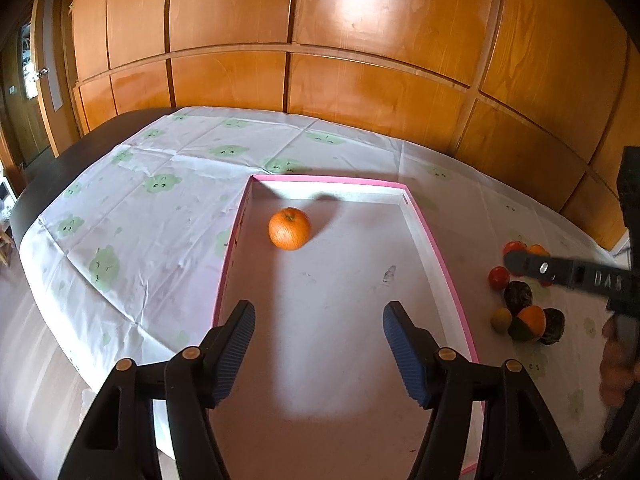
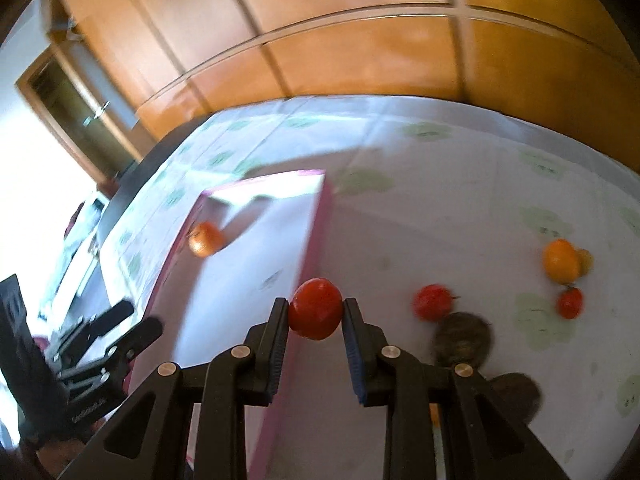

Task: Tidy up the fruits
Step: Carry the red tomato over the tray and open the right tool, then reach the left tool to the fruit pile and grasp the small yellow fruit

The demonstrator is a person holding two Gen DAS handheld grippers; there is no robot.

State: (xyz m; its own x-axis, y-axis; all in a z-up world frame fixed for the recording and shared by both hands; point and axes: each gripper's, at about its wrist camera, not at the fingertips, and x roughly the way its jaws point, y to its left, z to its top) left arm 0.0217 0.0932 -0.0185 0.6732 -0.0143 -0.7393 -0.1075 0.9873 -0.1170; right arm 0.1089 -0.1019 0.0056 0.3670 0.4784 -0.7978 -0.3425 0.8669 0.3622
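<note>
My right gripper [image 2: 315,312] is shut on a small red tomato [image 2: 315,308], held in the air just above the right pink wall of the tray [image 2: 316,240]. One orange [image 1: 289,228] lies inside the tray near its far end, also seen as an orange [image 2: 205,239] in the blurred right wrist view. My left gripper [image 1: 320,312] hangs open over the near part of the tray floor with nothing between its blue pads. On the cloth to the right of the tray lies a loose cluster of fruit [image 1: 528,316]: red, orange, yellow and dark pieces.
The tray [image 1: 436,248] sits on a white tablecloth [image 1: 140,208] with green prints, over a dark table. Wooden panelling [image 1: 320,40] stands close behind. The right gripper [image 1: 516,258] reaches in from the right edge above the fruit cluster, and the left gripper [image 2: 140,318] shows at the tray's left side.
</note>
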